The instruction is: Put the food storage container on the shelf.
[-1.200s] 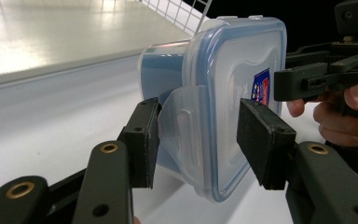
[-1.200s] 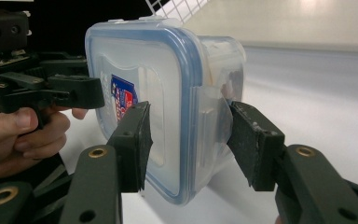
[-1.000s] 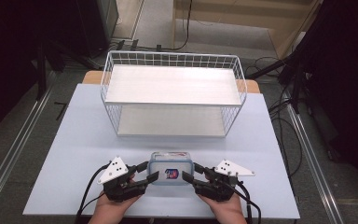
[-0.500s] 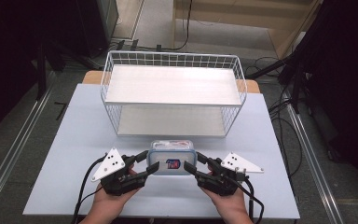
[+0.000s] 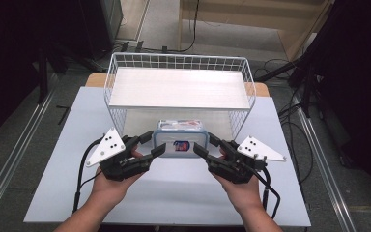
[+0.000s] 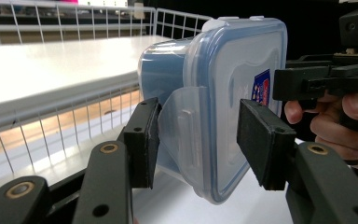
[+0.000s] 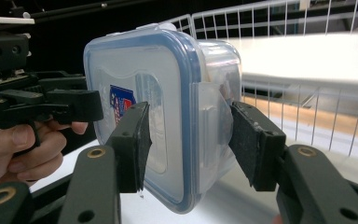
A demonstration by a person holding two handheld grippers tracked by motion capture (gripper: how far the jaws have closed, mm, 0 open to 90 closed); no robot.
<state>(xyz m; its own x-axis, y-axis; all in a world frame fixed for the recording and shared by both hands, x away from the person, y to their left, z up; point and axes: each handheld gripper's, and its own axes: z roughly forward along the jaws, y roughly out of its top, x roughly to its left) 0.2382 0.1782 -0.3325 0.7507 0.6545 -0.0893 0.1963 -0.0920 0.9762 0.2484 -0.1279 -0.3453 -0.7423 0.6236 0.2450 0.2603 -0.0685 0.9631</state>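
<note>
A clear plastic container (image 5: 178,140) with a blue-rimmed lid and a small label stands on its edge, lid facing the person, just in front of the wire rack. My left gripper (image 5: 152,144) is open, its jaws straddling the container's left side. In the left gripper view the left gripper (image 6: 196,140) has one pad by the side latch (image 6: 182,130) and the other in front of the lid, with gaps showing. My right gripper (image 5: 207,145) is open and straddles the right side the same way. In the right gripper view the right gripper (image 7: 189,140) brackets the container (image 7: 158,102).
A white wire rack (image 5: 125,116) with a white shelf board (image 5: 178,87) on top stands at the back of the pale table (image 5: 174,198). Cables (image 5: 82,169) trail from both grippers toward the front edge. Dark equipment and floor cables flank the table.
Both hands and grippers have moved forward, away from the person, and the container between them has shifted with them up to the front of the wire rack.
</note>
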